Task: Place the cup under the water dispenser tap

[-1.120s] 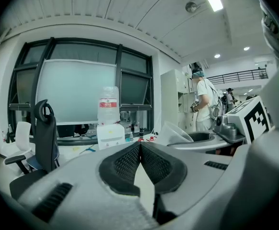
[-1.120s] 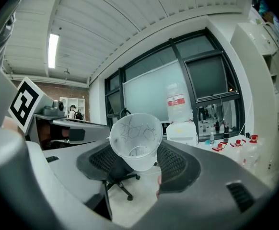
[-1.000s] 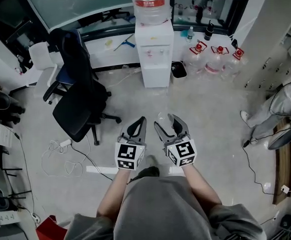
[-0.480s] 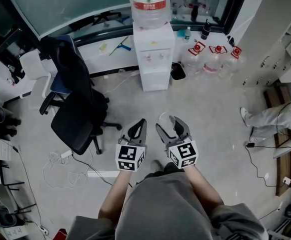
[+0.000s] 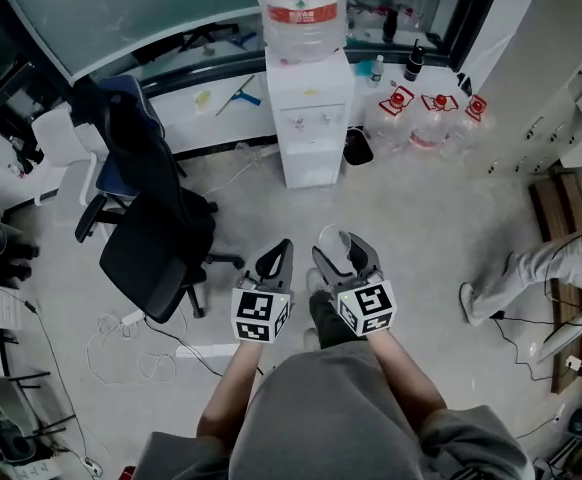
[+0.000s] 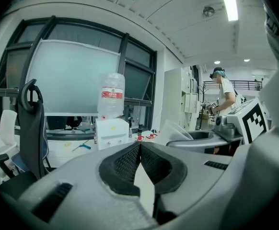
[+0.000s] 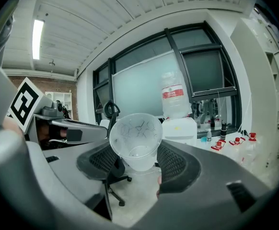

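My right hand-held gripper (image 7: pixel 138 150) grips the cup (image 7: pixel 135 137) on its side, mouth facing me, bottom toward 12 o'clock. My left hand-held gripper (image 6: pixel 140 145) is clenched.

Grey floor (image 5: pixel 411 230) under water dispenser (image 5: pixel 309 128), black office chair (image 5: pixel 156 243), three jugs (image 5: pixel 431 123), power strip (image 5: pixel 206 349)

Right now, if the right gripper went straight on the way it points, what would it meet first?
Probably the water dispenser: only bare floor lies between it and the right gripper, whose jaws hold the cup. The office chair sits off to the left. Depth is uncertain.
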`<state>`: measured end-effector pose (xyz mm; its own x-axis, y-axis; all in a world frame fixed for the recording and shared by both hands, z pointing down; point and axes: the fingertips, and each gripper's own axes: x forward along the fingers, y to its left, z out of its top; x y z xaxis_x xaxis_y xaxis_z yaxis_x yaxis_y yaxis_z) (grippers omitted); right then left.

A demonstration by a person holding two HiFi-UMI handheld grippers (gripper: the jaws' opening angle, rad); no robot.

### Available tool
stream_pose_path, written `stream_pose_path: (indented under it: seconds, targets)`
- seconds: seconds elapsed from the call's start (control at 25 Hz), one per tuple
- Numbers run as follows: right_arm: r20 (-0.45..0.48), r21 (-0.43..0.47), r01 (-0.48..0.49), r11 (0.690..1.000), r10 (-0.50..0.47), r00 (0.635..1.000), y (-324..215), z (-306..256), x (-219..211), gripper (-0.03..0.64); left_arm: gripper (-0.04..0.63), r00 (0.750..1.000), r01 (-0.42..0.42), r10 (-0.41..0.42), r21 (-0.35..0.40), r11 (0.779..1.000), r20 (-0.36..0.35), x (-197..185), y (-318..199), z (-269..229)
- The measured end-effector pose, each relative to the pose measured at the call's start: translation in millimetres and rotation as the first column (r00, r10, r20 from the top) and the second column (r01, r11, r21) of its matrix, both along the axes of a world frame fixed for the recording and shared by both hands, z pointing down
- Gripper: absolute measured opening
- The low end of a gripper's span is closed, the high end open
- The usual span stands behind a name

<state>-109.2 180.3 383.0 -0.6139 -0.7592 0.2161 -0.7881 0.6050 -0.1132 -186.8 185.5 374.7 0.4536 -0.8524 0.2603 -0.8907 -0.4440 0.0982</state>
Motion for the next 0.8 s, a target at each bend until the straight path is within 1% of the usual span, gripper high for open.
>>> stream_pose_path:
  seconds: [0.48, 0.8]
  targets:
    - [0.016, -0.019, 0.019, 1.000, -0.019, 1.000, -99, 1, -15, 0.258, 0.011, 1.000, -0.004, 0.005, -0.035, 0.999, 0.023, -7, -94, 1]
    - [0.015, -0.058, 0.036, 0.998, -0.035, 0.999, -173, 21, -8, 0.258, 0.011, 0.999, -0.008, 0.011, -0.074, 0.997, 0.036, 6, -168, 17]
